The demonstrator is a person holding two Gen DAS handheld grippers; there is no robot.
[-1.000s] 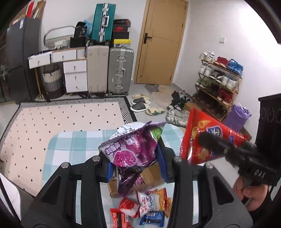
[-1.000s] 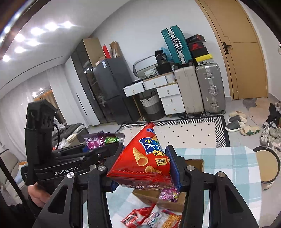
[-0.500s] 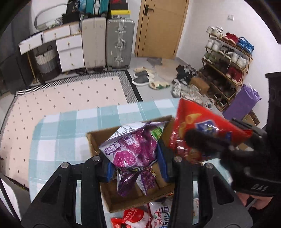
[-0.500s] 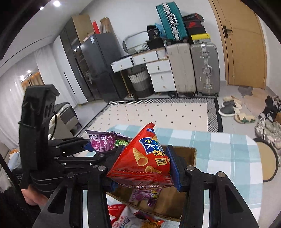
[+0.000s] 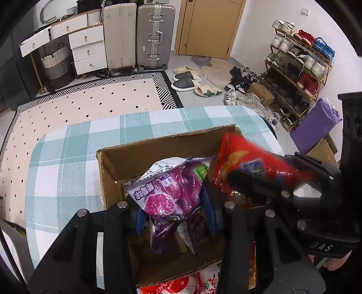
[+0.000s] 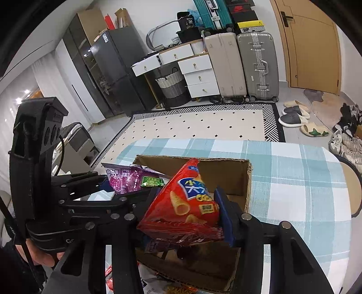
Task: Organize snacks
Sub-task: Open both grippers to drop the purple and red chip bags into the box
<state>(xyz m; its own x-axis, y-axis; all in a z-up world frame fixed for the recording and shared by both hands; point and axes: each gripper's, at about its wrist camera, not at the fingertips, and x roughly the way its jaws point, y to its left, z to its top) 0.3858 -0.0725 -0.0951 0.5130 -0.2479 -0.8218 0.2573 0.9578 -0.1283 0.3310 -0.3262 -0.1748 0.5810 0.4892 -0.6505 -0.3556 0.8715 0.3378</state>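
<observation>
Purple snack bag (image 5: 172, 194) sits clamped in the left tool (image 5: 174, 214) over the open cardboard box (image 5: 158, 147) on the checked bench (image 5: 67, 158). Beside it, the right tool (image 6: 187, 214), whose jaws have just been opening, still grips the red chip bag (image 6: 185, 203) above the same box.

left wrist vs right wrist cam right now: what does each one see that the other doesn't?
Left wrist only: the shoe rack and loose snack packets in front of the cardboard box.
Right wrist only: the dark fridge and teal suitcase.
Both: the box on the checked tablecloth, the purple snack bag in the left gripper, the red snack bag in the right gripper.
</observation>
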